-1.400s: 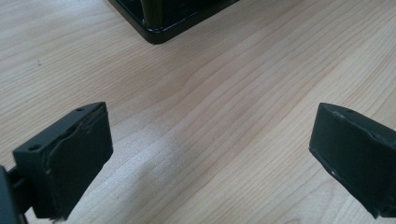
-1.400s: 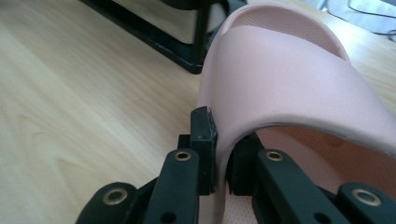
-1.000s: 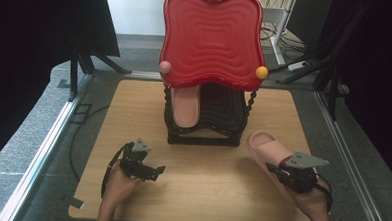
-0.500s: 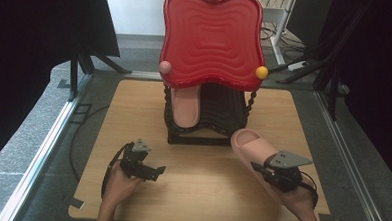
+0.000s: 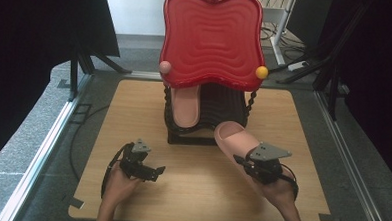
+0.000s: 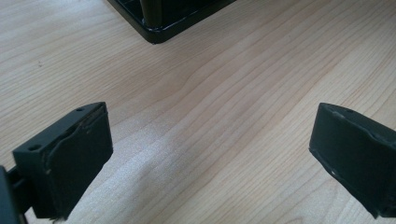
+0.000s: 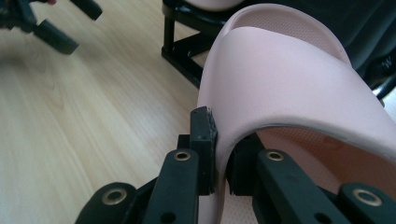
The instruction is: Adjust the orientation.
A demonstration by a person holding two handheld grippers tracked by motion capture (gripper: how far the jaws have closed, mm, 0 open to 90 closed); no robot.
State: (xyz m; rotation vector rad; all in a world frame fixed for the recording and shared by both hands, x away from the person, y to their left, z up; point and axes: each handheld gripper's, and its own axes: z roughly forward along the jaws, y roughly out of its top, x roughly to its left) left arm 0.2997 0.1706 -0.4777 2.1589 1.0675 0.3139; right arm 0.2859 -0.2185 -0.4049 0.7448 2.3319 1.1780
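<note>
Lying under everything, a pale wooden surface (image 5: 134,113), set on a grey carpeted floor (image 5: 28,133) with dark curtains (image 5: 37,23) hanging at both sides and metal rails (image 5: 47,144) running along the edges. Standing at the far middle of the surface, ahead of both pairs of fingers, a black shoe rack (image 5: 203,136) topped by a red wavy board (image 5: 212,38), with one pink slipper on the rack (image 5: 186,107) resting on its left half.

Pinching the side wall of a second pink slipper (image 7: 289,93), the right gripper (image 5: 246,160): fingers (image 7: 203,135) pressing nearly together, one on the outside of the strap's edge, the other tucked inside. Hanging out ahead of those fingers, toe pointing away toward the rack's front right corner, the slipper (image 5: 235,137), raised off the surface and just short of the rack's base.

Hovering low over the bare wood, well apart from the slipper, the left gripper (image 5: 154,171): fingers (image 6: 70,163) spreading wide, holding nothing, touching nothing between them. Showing just beyond those fingers in the left gripper view, a corner of the rack's black base (image 6: 159,28).
</note>
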